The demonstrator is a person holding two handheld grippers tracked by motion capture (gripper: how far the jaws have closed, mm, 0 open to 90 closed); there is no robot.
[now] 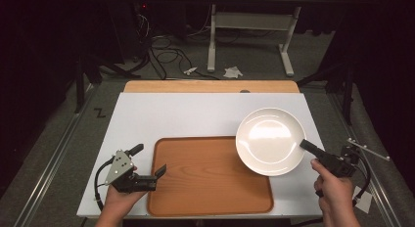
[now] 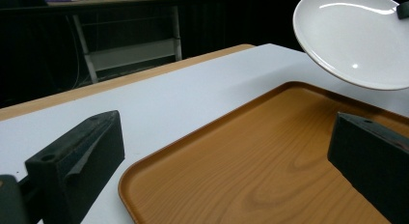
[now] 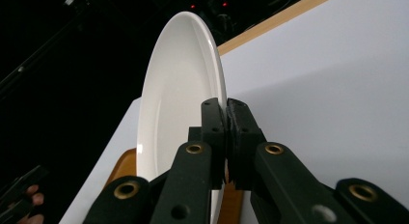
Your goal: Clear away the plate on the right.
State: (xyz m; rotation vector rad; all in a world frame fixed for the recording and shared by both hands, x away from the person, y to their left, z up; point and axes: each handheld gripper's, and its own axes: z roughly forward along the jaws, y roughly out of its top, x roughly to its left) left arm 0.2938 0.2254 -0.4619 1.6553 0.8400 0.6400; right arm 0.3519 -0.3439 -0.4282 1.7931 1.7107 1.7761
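Lying bare on the white table (image 1: 195, 114), the wooden tray (image 1: 205, 180) is waiting as the likely landing spot, and the white plate (image 1: 269, 139) is hanging clear above its far right corner, pinched by its near rim. The right gripper (image 1: 306, 145) is clamping that rim tight between closed jaws, so the plate is jutting out beyond its tips, tilted. The left gripper (image 1: 149, 161) is idling wide open and empty over the tray's left edge, well apart from the plate.

The tray (image 1: 205, 188) lies bare below the lifted plate (image 1: 269, 139), nothing blocking it.
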